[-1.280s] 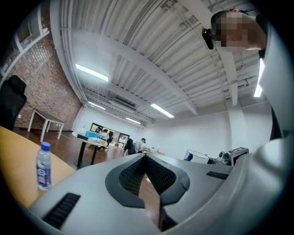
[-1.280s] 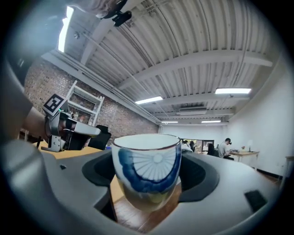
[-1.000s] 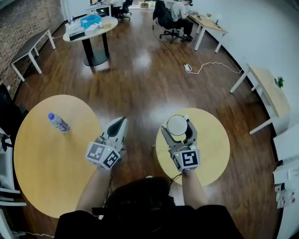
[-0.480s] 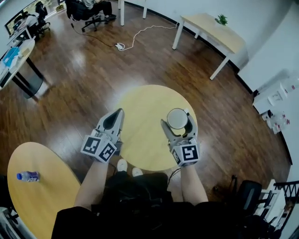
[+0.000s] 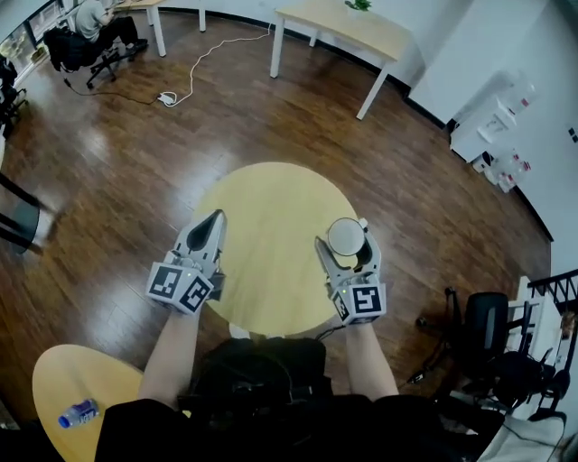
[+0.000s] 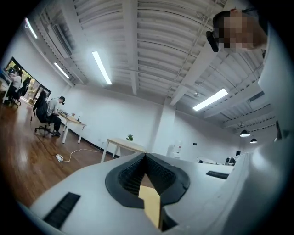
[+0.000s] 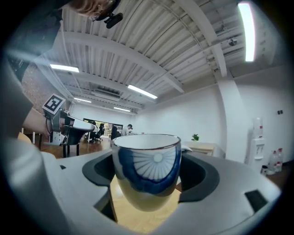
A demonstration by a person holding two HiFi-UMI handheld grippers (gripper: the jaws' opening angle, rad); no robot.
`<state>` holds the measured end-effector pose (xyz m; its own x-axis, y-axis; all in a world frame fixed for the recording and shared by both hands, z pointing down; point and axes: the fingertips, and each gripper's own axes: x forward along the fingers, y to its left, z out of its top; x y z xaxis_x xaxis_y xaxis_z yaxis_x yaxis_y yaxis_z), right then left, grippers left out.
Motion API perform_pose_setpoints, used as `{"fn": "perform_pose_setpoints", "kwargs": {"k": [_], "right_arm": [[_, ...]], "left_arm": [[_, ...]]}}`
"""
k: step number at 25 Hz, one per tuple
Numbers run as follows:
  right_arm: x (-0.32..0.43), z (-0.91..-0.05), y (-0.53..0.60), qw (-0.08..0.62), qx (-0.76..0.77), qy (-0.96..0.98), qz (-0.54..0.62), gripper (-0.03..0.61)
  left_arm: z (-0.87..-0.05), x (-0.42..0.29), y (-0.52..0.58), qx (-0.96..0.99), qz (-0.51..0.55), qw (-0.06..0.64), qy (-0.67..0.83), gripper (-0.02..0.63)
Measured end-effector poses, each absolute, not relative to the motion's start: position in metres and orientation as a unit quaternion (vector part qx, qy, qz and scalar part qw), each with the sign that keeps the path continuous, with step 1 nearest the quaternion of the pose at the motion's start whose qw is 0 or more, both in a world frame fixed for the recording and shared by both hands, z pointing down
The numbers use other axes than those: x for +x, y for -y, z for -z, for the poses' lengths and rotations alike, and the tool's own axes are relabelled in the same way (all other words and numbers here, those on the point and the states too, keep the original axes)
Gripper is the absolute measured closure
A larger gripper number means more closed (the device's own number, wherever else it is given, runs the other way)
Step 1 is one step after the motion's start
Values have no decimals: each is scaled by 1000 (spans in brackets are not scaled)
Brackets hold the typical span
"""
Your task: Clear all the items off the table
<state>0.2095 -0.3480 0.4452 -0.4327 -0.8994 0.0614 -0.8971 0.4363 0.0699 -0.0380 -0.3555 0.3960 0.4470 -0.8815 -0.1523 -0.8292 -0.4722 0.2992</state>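
A white cup with a blue pattern (image 5: 344, 234) sits upright between the jaws of my right gripper (image 5: 344, 244), which is shut on it over the right part of a small round yellow table (image 5: 262, 226). In the right gripper view the cup (image 7: 147, 158) fills the gap of the right gripper (image 7: 147, 172). My left gripper (image 5: 209, 226) hangs over the table's left edge, jaws shut to a point with nothing in them; the left gripper (image 6: 146, 160) looks out level across the room. A plastic bottle (image 5: 79, 413) lies on a second yellow table (image 5: 63, 383) at the lower left.
Dark wooden floor surrounds the round table. A rectangular desk (image 5: 348, 23) stands at the far wall, a white cable (image 5: 194, 68) lies on the floor, and a seated person (image 5: 90, 18) is at the upper left. A black office chair (image 5: 488, 329) stands at the right.
The view has swung right: the bottle's table slid to the lower left and the small round table now lies under both grippers. The cup stays in the right gripper.
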Motion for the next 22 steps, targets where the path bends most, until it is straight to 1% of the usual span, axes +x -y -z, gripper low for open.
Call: {"fn": "perform_pose_setpoints", "kwargs": {"k": [3,6,16,22], "right_arm": [[219,-456,346,43,547,836,-7,175],[235,-471,347,55,547,835,-19,175],[274,-550,390,93,538,835,-72,175],[283,-601,406,111,541,825,-119,175]], "left_arm": [[-419,-40,368,837,138,119,516,621],[-439,-26,372,836,129,141,515,621],[-485,18,386,850,67,166,495,621],[-531,33,397,840,47,204,501,621]]}}
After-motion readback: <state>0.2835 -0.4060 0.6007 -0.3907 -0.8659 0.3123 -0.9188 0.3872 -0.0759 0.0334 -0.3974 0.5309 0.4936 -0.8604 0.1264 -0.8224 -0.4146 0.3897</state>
